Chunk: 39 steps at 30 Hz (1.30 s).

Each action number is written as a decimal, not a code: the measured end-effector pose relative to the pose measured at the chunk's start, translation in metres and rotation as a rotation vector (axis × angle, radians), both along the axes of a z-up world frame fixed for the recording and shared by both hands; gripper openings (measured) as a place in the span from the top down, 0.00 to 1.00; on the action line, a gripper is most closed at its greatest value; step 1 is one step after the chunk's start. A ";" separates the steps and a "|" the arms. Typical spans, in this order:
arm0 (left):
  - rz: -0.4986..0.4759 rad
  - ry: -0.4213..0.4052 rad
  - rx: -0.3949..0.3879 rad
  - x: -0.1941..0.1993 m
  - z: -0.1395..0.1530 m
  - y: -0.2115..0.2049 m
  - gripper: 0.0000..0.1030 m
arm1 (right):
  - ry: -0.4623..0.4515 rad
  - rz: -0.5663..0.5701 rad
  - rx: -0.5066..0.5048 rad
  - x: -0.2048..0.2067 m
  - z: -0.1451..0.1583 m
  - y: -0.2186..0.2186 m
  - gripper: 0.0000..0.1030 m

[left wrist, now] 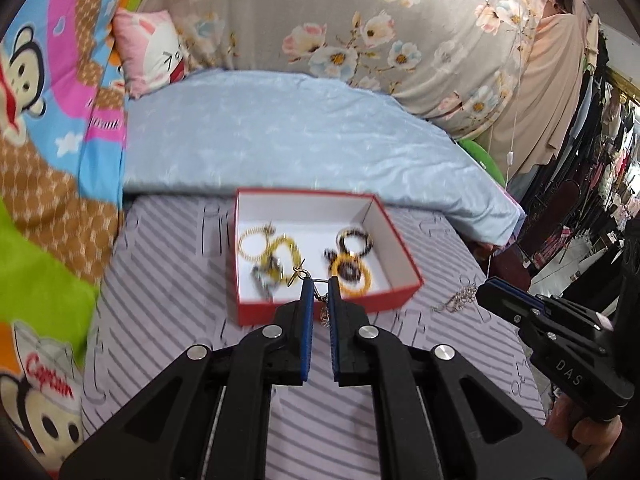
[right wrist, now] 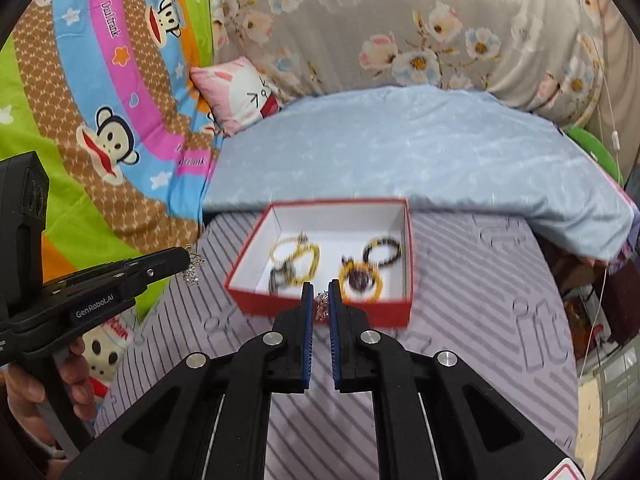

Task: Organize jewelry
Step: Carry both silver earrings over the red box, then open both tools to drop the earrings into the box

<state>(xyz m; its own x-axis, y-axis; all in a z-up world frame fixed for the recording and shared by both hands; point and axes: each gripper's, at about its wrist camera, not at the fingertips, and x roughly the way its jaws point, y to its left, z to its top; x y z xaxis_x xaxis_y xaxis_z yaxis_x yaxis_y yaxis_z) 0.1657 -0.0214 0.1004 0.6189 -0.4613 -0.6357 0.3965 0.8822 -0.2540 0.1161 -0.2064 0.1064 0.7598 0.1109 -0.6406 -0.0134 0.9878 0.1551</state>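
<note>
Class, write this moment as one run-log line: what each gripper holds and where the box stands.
left gripper: shut on chain | right gripper: shut on silver chain | red box: on striped cover, bracelets inside

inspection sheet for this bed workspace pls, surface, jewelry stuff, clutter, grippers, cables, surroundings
surface: lilac striped bedsheet, a folded pale blue quilt behind it.
job's things: open red cardboard box with white lining on the sheet, holding yellow beaded bracelets, a dark beaded bracelet and an orange ring bracelet; a thin silver chain spans both grippers.
clutter: pink cartoon pillow; nothing loose seen on the sheet.
grippers: left gripper shut on one end of the chain; right gripper shut on the other end.
cables: white cord with inline switch hanging at the right.
surroundings: grey floral fabric, monkey-print blanket, hanging clothes.
</note>
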 end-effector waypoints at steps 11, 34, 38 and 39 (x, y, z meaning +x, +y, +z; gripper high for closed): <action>-0.026 -0.044 0.008 0.102 0.011 -0.048 0.94 | -0.009 0.026 0.046 0.118 0.008 -0.014 0.94; -0.025 0.084 0.085 0.201 -0.080 -0.090 0.93 | 0.155 0.027 0.040 0.220 -0.092 -0.015 0.92; -0.003 0.078 0.111 0.203 -0.085 -0.089 0.83 | 0.150 0.008 0.036 0.221 -0.096 -0.017 0.88; 0.003 0.075 0.114 0.204 -0.086 -0.088 0.78 | 0.150 0.004 0.038 0.221 -0.097 -0.018 0.88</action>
